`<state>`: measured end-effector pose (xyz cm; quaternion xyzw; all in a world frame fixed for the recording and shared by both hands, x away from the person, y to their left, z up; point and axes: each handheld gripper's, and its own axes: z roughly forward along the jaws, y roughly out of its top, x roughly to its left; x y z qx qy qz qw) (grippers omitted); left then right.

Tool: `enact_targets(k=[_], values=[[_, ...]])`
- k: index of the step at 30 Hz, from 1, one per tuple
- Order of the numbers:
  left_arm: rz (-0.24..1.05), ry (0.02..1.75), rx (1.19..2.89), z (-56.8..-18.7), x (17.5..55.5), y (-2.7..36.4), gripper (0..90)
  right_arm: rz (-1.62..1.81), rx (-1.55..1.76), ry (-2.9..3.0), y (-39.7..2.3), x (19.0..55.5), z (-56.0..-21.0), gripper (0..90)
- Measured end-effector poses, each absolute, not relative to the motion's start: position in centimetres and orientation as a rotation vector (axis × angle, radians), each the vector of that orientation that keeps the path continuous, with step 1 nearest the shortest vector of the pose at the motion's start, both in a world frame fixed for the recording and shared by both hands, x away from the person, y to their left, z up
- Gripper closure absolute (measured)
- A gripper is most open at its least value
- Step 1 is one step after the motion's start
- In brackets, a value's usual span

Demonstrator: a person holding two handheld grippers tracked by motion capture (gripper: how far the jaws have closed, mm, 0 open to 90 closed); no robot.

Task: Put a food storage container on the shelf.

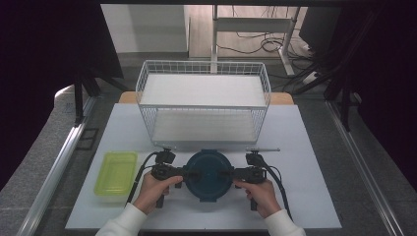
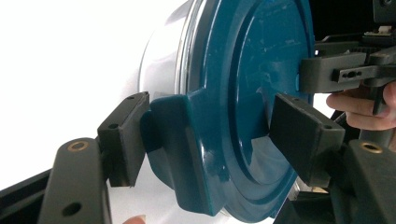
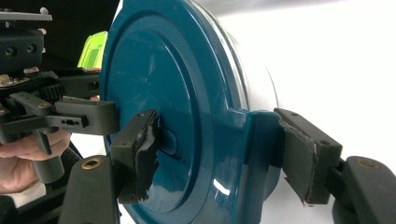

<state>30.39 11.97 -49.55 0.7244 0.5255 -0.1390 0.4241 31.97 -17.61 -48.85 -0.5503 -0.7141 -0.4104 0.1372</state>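
round teal-lidded container [image 1: 209,174] sits near the front edge of the white surface [image 1: 305,162], between the person's two hands, which come in from the bottom of the high view in white sleeves. the left hand-held gripper [image 1: 189,173] reaches in from the container's left side and the right hand-held gripper [image 1: 227,173] from its right side, the two facing each other across the lid.

in the left gripper view, the left hand-held gripper [image 2: 205,135] has a lid clasp [image 2: 175,144] between its two black pads: one pad touches the outer face of the clasp, the other lies against the top of the lid. it looks pinched on the clasp. in the right gripper view, the right hand-held gripper [image 3: 224,154] straddles the opposite clasp [image 3: 259,140] the same way, one worn pad on the clasp's outer face and the other on the lid top, so it too appears to pinch its clasp.

just to the left of the left hand lies a shallow yellow-green tray [image 1: 116,174], apart from the container. farther back on the surface stands a white wire basket [image 1: 204,101] with two levels, close behind the container but not touching it. beyond the surface's far edge are a grey floor, cables and a pale metal frame [image 1: 253,29].
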Motion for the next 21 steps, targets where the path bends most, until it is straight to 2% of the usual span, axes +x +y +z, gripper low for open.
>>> enact_targets(k=[12,21], values=[[-0.322,1.292,1.815,-48.9,29.9,11.9,33.5,-1.211,-1.537,-2.169,-17.6,31.4,-47.8,33.4],[-0.261,1.26,1.795,-46.9,29.3,12.1,34.9,-1.285,-1.494,-2.209,-17.6,30.9,-46.1,33.3]])
